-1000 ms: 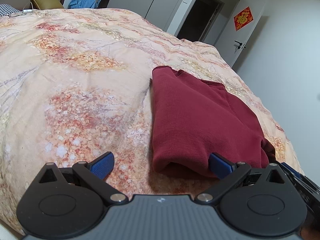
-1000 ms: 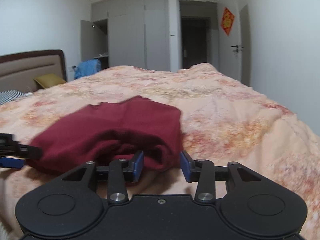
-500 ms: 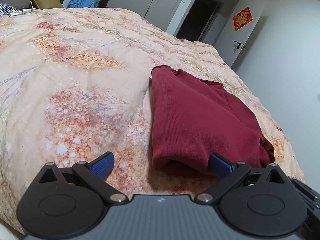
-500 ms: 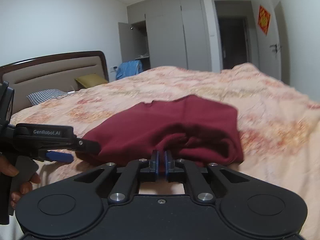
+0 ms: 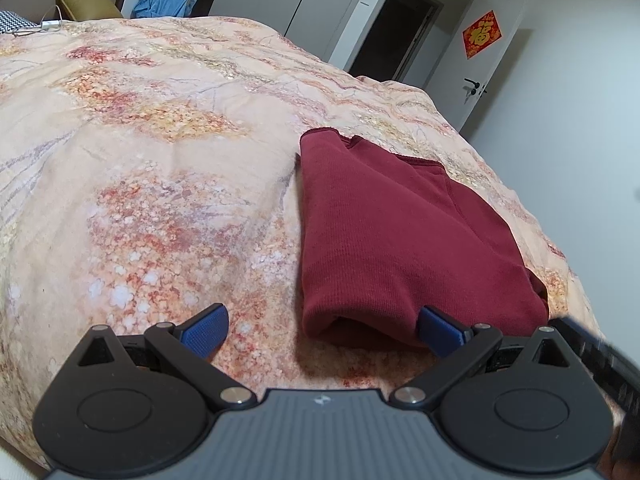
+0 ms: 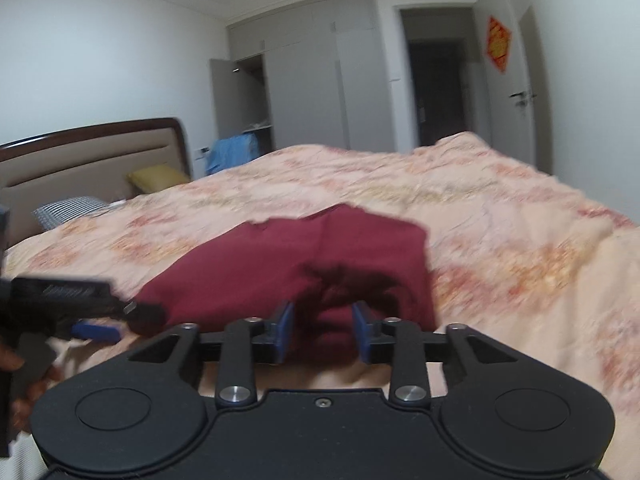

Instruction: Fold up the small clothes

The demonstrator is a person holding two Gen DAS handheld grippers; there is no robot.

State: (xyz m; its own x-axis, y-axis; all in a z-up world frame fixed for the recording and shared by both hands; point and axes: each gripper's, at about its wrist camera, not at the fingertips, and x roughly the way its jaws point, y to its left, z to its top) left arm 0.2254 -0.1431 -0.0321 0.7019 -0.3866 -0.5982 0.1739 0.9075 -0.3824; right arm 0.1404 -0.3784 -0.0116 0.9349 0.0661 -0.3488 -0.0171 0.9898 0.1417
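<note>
A folded dark red knit garment (image 5: 400,240) lay on the bed's peach floral quilt (image 5: 160,160), near the quilt's near edge and toward its right side in the left wrist view. The left gripper (image 5: 322,322) stood wide open, its blue pads well apart; one pad (image 5: 438,328) sat just at the garment's near folded edge, the other over bare quilt, neither pressing cloth. The right gripper (image 6: 322,330) was partly open, its jaws having just been opening, with a bunched fold of the red garment (image 6: 304,272) lying between the blue pads; the pads did not appear to press on it. In the blurred right wrist view the left gripper (image 6: 96,330) showed at the garment's left end, held by a hand (image 6: 24,384). A brown headboard (image 6: 92,152) stood behind.
</note>
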